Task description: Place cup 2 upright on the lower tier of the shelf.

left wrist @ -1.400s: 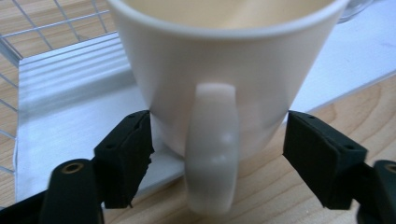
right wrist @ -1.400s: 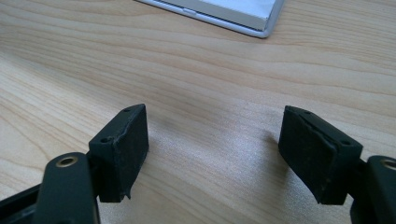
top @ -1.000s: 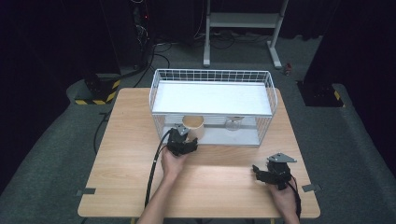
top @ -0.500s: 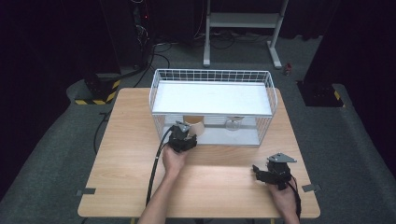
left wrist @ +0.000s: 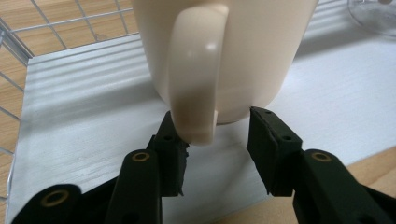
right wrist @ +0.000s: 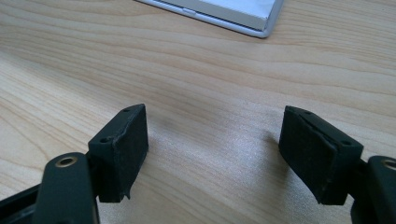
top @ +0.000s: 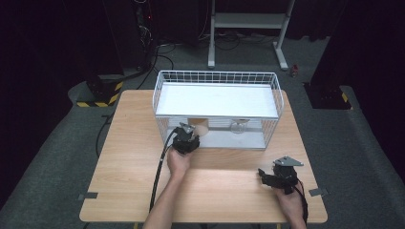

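Observation:
A cream mug (top: 201, 127) stands on the white lower shelf of a wire rack (top: 217, 76), its handle (left wrist: 194, 79) turned toward me. My left gripper (top: 190, 133) reaches into the rack's open front. Its jaws have just been closing and now sit against the mug's base (left wrist: 233, 56), with the handle's lower end between them, so my left gripper (left wrist: 217, 140) is shut on the mug. My right gripper (top: 265, 175) rests low over the wooden table (top: 129, 162) at the near right. In its own view my right gripper (right wrist: 215, 154) stands open over bare wood.
A clear glass (top: 238, 127) stands on the same lower shelf to the right of the mug, and its edge (left wrist: 373, 14) shows in the left gripper view. The rack's white top shelf (top: 217, 100) overhangs both. A cable (top: 160, 171) trails from the left gripper.
The left gripper's jaws have drawn in around the mug's base, with the hand edging slightly toward the rack. The right gripper has stayed where it was.

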Tool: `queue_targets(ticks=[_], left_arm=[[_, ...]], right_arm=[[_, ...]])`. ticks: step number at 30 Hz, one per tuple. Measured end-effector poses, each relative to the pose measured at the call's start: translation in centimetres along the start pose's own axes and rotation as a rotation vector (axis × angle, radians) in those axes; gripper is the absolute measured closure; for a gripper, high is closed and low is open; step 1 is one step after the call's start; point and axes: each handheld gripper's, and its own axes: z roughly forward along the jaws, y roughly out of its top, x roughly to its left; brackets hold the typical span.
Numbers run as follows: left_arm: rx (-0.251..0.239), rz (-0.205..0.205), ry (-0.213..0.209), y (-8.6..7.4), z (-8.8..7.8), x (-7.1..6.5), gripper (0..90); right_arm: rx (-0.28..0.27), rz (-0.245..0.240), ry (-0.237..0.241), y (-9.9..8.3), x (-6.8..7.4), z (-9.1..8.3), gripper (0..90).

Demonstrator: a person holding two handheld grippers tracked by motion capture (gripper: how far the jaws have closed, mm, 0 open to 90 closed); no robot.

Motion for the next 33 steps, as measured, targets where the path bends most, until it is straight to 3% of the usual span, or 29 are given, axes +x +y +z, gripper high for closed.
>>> queue_targets(ticks=[4,11,13,22,26,28,30,33], left_arm=[[-0.011,0.009,0.013,0.00,0.25,0.08,60.2],[-0.014,-0.016,0.011,-0.07,0.68,0.30,63.2],[-0.014,0.002,0.031,-0.03,0.63,0.29,64.1],[0.016,0.017,0.016,0.58,0.99,0.27,66.1],[0.022,0.009,0.029,0.61,0.89,0.39,58.3],[0.021,0.004,0.006,0.53,0.81,0.33,53.4],[0.026,0.019,0.019,0.46,0.56,0.35,49.1],[0.011,0.013,0.004,0.34,0.16,0.31,44.2]], right_arm=[[0.000,0.000,0.000,0.00,0.00,0.00,24.0],[0.001,0.003,0.000,0.01,0.02,-0.01,24.0],[0.001,0.004,0.000,0.01,0.03,-0.01,24.0],[0.001,0.003,0.000,0.00,0.02,-0.01,24.0],[0.001,0.004,-0.001,0.00,0.03,-0.01,24.0],[0.001,0.004,-0.001,0.00,0.03,-0.01,24.0],[0.001,0.004,-0.001,0.00,0.03,-0.01,24.0],[0.000,0.006,-0.001,0.00,0.04,0.00,24.0]])
